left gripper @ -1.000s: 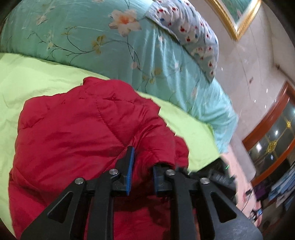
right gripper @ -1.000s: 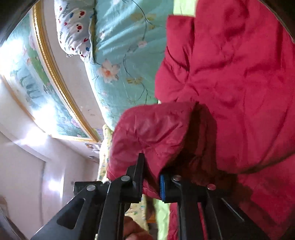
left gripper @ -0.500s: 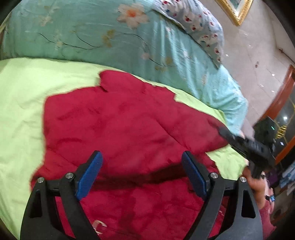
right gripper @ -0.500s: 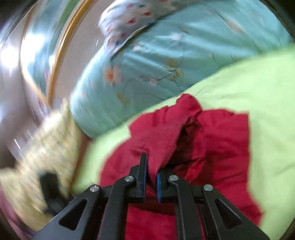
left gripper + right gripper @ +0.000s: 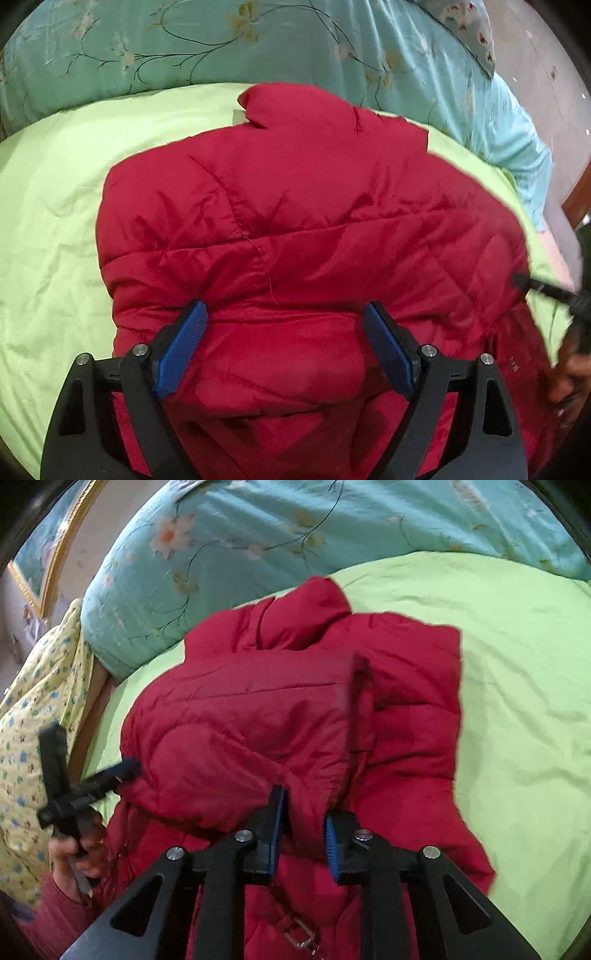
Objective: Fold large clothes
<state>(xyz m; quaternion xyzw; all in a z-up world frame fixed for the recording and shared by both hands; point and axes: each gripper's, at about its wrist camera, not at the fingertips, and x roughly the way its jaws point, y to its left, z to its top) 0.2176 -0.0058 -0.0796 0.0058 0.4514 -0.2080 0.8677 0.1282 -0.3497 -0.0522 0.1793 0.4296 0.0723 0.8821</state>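
Note:
A red puffer jacket [image 5: 295,221] lies on a light green bedspread [image 5: 55,221], collar toward the pillows, with a sleeve folded over its body. My left gripper [image 5: 286,339] is open and empty just above the jacket's lower part. My right gripper [image 5: 303,827] has its jaws partly apart around a fold of the jacket [image 5: 258,720]. The left gripper also shows at the left of the right wrist view [image 5: 88,786], and the right gripper's tip at the right of the left wrist view [image 5: 546,291].
A teal floral duvet [image 5: 258,40] is bunched behind the jacket. A yellow patterned pillow [image 5: 33,709] lies at the bed's edge. A framed picture [image 5: 40,554] hangs on the wall. A metal buckle [image 5: 299,934] shows on the jacket's near edge.
My left gripper let go of the jacket and opened wide. My right gripper carried the sleeve across onto the jacket's body and its jaws have widened. The jacket now lies flatter.

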